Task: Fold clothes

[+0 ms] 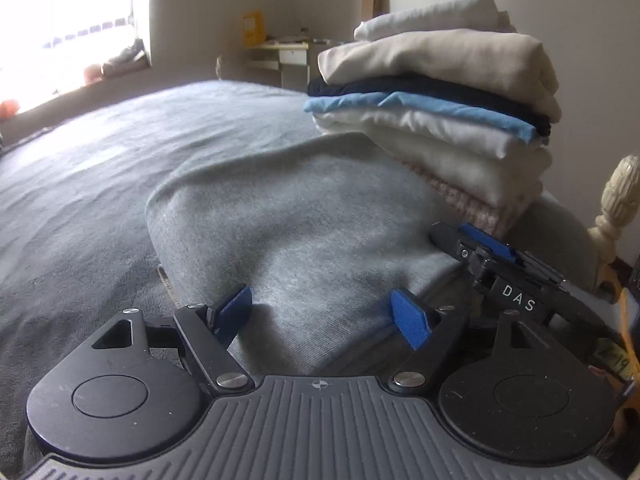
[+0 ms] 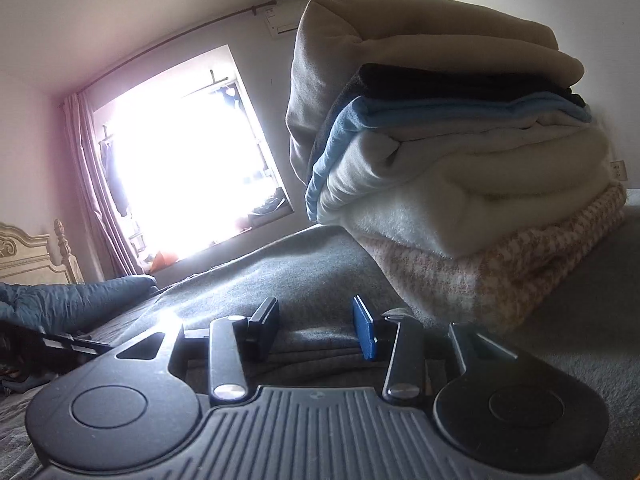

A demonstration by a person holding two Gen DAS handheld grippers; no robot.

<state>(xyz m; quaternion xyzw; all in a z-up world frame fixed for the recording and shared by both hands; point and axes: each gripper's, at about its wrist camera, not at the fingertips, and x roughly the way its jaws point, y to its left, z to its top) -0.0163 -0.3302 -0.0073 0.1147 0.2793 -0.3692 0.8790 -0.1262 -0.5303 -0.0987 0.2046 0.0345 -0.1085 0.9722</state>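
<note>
A grey garment (image 1: pixel 288 216) lay folded on the bed (image 1: pixel 80 184), its far edge touching the base of a stack of folded clothes (image 1: pixel 436 108). The left tool (image 1: pixel 324 312) rested at the garment's near edge, blue fingers (image 1: pixel 410 316) spread wide with nothing between them, the cloth lying in the gap. Only the left wrist view showed the right tool (image 1: pixel 486 246) from outside, low beside the stack's foot. The right wrist view showed the right tool (image 2: pixel 316 330) partly open over layered grey fabric (image 2: pixel 320 346), gripping nothing I could see. That view alone showed the window (image 2: pixel 188 168), curtain (image 2: pixel 96 196) and headboard (image 2: pixel 36 256) beyond the stack (image 2: pixel 460 184).
</note>
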